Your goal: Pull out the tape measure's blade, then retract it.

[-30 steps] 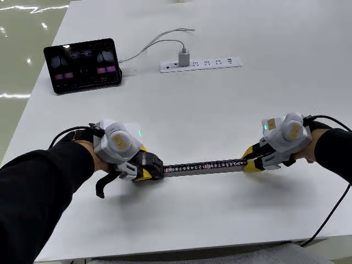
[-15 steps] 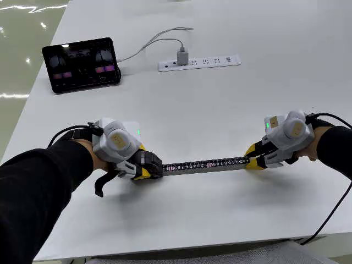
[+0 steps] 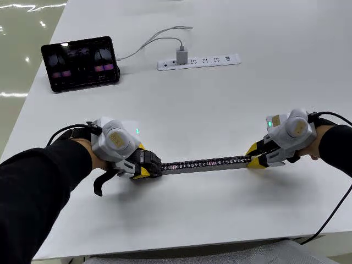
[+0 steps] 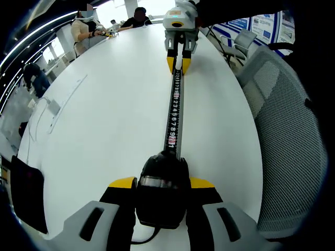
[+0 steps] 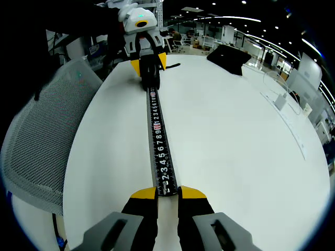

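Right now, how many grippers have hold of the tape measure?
2. The left gripper is shut on the black case; the right gripper is shut on the tip of the blade, which is drawn out between them.

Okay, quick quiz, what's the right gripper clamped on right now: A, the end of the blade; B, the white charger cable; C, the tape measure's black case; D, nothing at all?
A: the right gripper pinches the end of the blade between its yellow tips, while the left gripper holds the case.
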`<state>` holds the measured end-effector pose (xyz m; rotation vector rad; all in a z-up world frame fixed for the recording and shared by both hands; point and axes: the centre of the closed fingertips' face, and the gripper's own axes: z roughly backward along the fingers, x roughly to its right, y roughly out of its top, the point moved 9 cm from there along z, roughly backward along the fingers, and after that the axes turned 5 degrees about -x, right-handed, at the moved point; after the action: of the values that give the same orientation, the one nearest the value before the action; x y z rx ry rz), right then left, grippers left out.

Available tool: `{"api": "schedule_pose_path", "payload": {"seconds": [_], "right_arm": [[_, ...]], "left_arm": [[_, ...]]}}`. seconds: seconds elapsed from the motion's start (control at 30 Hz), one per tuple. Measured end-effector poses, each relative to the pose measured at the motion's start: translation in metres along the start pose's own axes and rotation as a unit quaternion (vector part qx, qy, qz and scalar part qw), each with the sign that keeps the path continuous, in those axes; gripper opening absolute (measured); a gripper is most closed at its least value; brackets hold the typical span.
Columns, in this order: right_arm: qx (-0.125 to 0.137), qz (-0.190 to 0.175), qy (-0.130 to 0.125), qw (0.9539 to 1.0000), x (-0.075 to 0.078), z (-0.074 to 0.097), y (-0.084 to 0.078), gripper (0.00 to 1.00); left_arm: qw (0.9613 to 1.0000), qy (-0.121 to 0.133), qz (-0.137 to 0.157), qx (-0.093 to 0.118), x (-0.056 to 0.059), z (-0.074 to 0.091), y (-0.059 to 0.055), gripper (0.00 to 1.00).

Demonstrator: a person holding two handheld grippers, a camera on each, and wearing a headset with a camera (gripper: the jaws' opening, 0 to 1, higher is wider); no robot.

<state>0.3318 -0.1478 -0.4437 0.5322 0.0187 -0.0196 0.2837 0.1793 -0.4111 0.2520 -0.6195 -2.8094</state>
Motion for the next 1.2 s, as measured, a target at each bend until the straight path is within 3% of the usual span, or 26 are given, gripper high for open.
{"api": "schedule_pose_path", "payload": {"seconds": [0.9,1.2], "right_arm": [[-0.007,-0.027,-0.003,0.9996,-0.0001,-0.0004,0.0025,0.12],[-0.014,-0.038,-0.004,0.9992,-0.0008,-0.0008,0.0040,0.12]], "left_arm": [[0.9999,-0.005,-0.012,0.010,-0.0003,0.0012,-0.0013,0.32],[0.9999,-0.009,-0.002,0.012,-0.0034,0.0000,-0.0012,0.32]]}}
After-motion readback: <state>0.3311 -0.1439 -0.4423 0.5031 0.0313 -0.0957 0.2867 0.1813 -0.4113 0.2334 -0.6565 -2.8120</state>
